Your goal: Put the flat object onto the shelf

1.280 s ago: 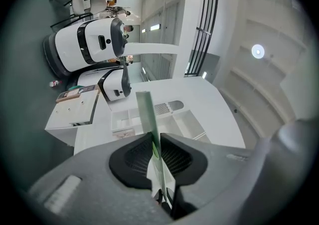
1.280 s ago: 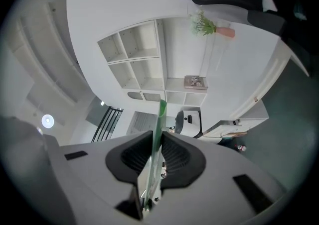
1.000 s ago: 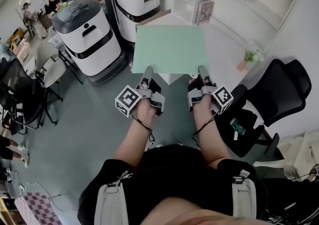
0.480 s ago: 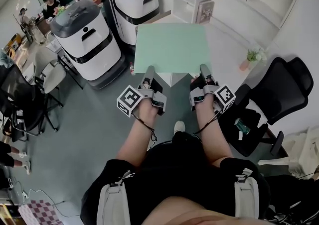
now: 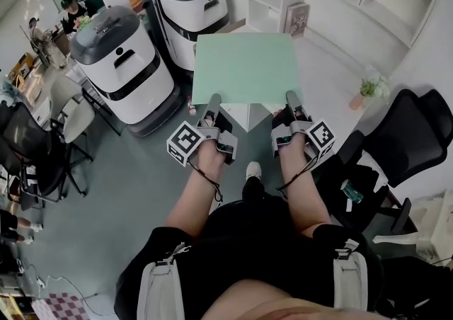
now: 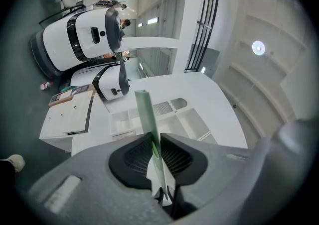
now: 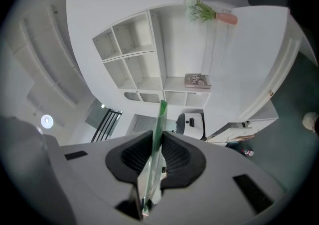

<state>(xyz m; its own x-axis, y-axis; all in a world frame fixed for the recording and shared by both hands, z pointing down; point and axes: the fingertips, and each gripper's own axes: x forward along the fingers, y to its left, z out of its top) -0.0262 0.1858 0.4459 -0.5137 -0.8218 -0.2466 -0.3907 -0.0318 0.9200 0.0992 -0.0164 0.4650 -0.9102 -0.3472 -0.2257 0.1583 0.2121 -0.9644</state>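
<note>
A flat pale-green board [image 5: 246, 67] is held level in front of me, above the floor. My left gripper [image 5: 211, 102] is shut on its near edge at the left, and my right gripper [image 5: 291, 98] is shut on the near edge at the right. In the left gripper view the green board [image 6: 148, 122] shows edge-on between the black pads. The right gripper view shows the green board [image 7: 159, 125] edge-on too, pinched between the pads. The white shelf unit [image 5: 283, 0] stands ahead, beyond the board, with open compartments [image 7: 135, 62].
Two white-and-grey machines [image 5: 127, 64] stand ahead to the left. A black office chair [image 5: 396, 149] is at the right, near a small potted plant [image 5: 371, 88] on a white surface. A book [image 5: 298, 20] leans in a shelf compartment. People sit at desks far left.
The view has shifted slightly toward the shelf; the chair and plant have slid to the right and down. Both grippers keep the same hold on the board.
</note>
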